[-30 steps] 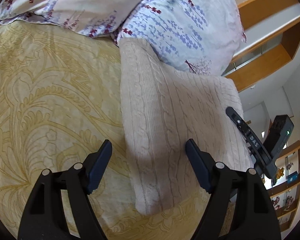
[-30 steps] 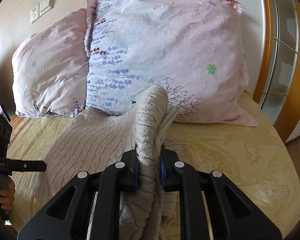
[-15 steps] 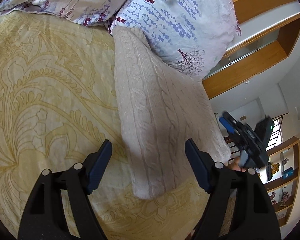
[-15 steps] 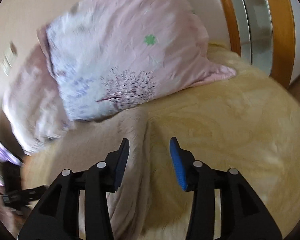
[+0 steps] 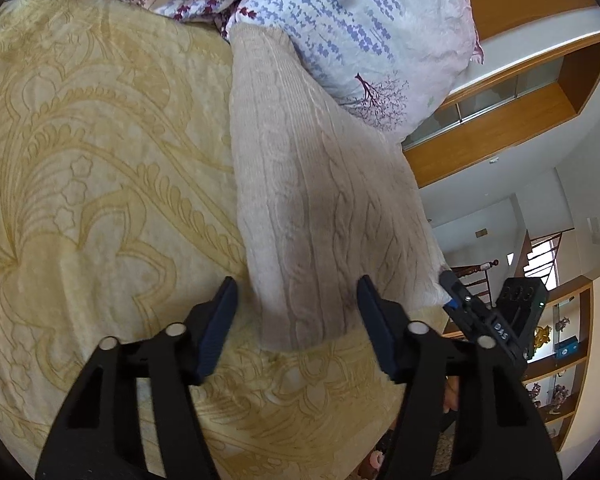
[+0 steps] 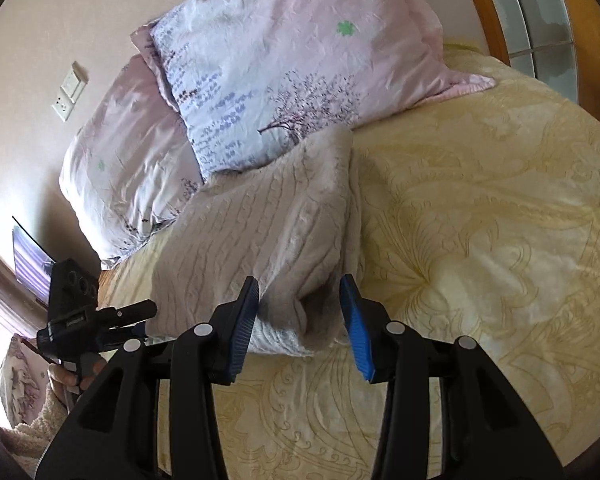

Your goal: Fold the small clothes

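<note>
- Tongs first: the right tongs point(image 6: 300, 312) hover spread wide and empty just over the near end of the sweater point(image 6: 260, 240), one blue pad point(image 6: 358, 332) on either side of a bunched fold.
- The left tongs point(image 5: 296, 320) are likewise released, holding nothing, poised above the sweater's point(image 5: 320, 208) near hem.
- The cream cable-knit sweater lies on the bed point(image 6: 480, 220), on its yellow patterned cover, its far end resting against a flowered pillow point(image 6: 300, 52).
- It appears folded into a long band; the next fold likely needs both tongs to pinch matching corners of one end, then carry them level to the other.
- Gripping only the top layer, or the lumpy bulge at the right tongs, would probably skew the fold; flattening that bulge first looks wise.
- Sleeves and neckline cannot be made out, so how many folds are done is uncertain.
- A second pillow point(image 6: 124, 168) sits behind; the sweater's far edge is partly hidden by the first.
</note>
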A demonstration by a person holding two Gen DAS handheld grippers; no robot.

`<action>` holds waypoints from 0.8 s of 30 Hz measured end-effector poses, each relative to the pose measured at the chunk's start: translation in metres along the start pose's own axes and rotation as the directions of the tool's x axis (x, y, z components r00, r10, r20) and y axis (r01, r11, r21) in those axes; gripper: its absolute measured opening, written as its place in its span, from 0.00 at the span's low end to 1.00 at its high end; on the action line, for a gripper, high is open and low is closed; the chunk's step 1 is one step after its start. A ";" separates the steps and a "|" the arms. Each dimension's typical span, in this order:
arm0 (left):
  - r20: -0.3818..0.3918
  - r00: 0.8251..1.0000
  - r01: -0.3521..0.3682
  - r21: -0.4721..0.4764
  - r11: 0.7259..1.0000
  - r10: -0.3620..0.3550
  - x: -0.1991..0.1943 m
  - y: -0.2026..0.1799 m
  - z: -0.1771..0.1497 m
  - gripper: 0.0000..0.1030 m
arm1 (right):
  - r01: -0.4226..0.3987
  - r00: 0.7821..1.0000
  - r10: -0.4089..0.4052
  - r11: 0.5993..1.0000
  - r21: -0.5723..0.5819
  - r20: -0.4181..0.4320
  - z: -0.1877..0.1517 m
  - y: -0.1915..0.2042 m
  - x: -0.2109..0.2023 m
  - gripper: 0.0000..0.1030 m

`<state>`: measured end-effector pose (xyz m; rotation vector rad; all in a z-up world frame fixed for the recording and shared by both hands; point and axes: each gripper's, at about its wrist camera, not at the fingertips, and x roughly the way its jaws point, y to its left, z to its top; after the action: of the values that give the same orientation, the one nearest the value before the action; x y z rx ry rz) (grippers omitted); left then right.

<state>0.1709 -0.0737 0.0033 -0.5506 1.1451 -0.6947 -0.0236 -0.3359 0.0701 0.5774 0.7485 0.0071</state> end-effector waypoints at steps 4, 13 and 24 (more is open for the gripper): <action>-0.005 1.000 -0.005 0.009 1.000 0.005 0.003 0.000 -0.002 0.36 | -0.007 1.000 0.007 1.000 -0.015 0.026 -0.002 0.002 -0.003 0.13; 0.014 1.000 0.016 0.046 0.999 -0.016 -0.007 0.000 -0.008 0.16 | 0.122 0.989 -0.117 0.991 -0.050 0.089 -0.003 -0.001 -0.014 0.10; -0.011 1.000 0.015 0.026 1.000 -0.015 -0.009 0.005 -0.011 0.28 | 0.098 0.995 -0.096 0.993 0.063 -0.025 -0.007 -0.027 0.002 0.22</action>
<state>0.1592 -0.0644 0.0012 -0.5346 1.1412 -0.7252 -0.0317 -0.3549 0.0513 0.6024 0.7995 -0.1009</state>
